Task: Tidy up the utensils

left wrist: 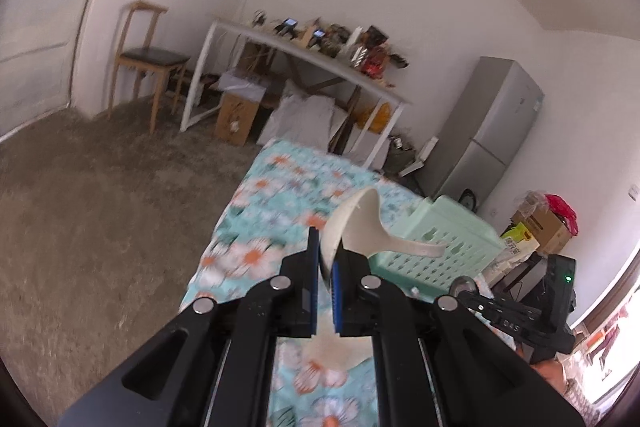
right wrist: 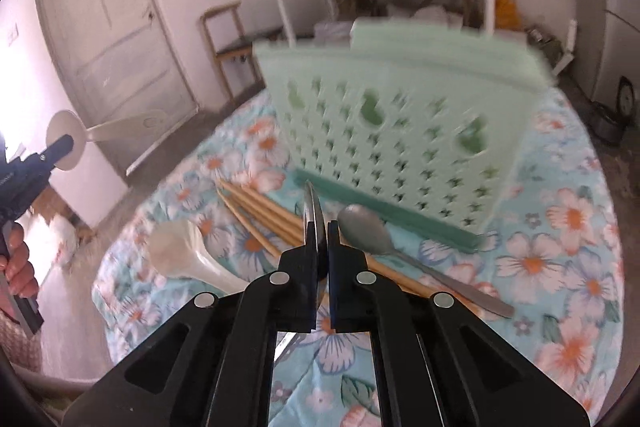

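The left gripper (left wrist: 326, 263) is clenched on the bowl of a white plastic soup spoon (left wrist: 352, 227), which it holds in the air with the handle sticking out toward the pale green perforated plastic basket (left wrist: 444, 243). The right gripper (right wrist: 320, 227) is clamped on a thin metal utensil (right wrist: 311, 215), seen edge-on between its blue pads (right wrist: 333, 247); what kind of utensil it is cannot be told from this angle. No earlier view is given, so only the closed grip can be stated.

Taking the basket as the landmark: it stands on the flowered turquoise cloth (right wrist: 560, 227) just beyond the right gripper. Directly in front of the basket's near wall lie a grey metal spoon (right wrist: 368, 231), a bundle of pale wooden chopsticks (right wrist: 260, 211) and a second white plastic spoon (right wrist: 188, 251), the chopsticks close against the basket's darker green base strip, the white spoon farthest out to the side. In the right wrist view the left gripper shows well off to the side of the basket, raised, with its spoon.

The inside of the basket is hidden in both views, so whether anything is already stored there cannot be told. By my reading the task is at an early to middle stage: two utensils are gripped but not yet delivered, and at least three kinds still lie on the cloth waiting to be gathered.
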Available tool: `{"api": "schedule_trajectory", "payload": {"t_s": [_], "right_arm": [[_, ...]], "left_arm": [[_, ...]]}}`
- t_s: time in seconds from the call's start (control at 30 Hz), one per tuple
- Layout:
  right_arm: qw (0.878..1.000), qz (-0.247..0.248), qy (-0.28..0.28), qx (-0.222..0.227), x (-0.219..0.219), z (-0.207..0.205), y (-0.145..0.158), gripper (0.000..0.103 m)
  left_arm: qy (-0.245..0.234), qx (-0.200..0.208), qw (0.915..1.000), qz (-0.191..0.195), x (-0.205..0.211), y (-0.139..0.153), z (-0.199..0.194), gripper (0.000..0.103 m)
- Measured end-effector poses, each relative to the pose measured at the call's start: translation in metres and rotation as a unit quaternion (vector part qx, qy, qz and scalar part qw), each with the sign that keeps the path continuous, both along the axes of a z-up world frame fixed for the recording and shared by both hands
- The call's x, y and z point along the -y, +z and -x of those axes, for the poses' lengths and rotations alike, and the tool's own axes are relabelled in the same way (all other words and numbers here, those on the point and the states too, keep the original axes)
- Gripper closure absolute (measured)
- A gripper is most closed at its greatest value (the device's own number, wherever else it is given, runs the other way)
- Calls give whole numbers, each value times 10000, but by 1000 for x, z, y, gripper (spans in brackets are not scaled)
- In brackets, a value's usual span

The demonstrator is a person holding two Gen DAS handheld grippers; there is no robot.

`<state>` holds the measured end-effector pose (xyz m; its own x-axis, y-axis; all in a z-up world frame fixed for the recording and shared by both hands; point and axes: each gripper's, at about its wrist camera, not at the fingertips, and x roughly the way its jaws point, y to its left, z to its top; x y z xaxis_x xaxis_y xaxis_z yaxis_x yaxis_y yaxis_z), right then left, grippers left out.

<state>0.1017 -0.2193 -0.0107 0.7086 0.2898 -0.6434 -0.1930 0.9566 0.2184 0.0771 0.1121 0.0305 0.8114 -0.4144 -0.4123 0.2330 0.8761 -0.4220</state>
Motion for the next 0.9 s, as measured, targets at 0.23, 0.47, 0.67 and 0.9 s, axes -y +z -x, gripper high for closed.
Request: {"api": "schedule_trajectory", "payload": {"t_s": [0.23,0.47,0.67,0.9], "right_arm": [[9944,-586,-470,741,33,39,47,100],[9851,-799,-691,1356,65,67,89,100],[9743,-794,-938,1888,90,71,120,100],[9621,-796,-1119,2354,117,42,149,100]], "left_arm": [[-397,594,9962,-489,40,54,-30,99],[-771,790,9810,-1598,97,87,-73,99],[-949,394,9597,-2615,135,79,-108,99],[-1175,5,9399,-3205,164,72,-136,98]]}}
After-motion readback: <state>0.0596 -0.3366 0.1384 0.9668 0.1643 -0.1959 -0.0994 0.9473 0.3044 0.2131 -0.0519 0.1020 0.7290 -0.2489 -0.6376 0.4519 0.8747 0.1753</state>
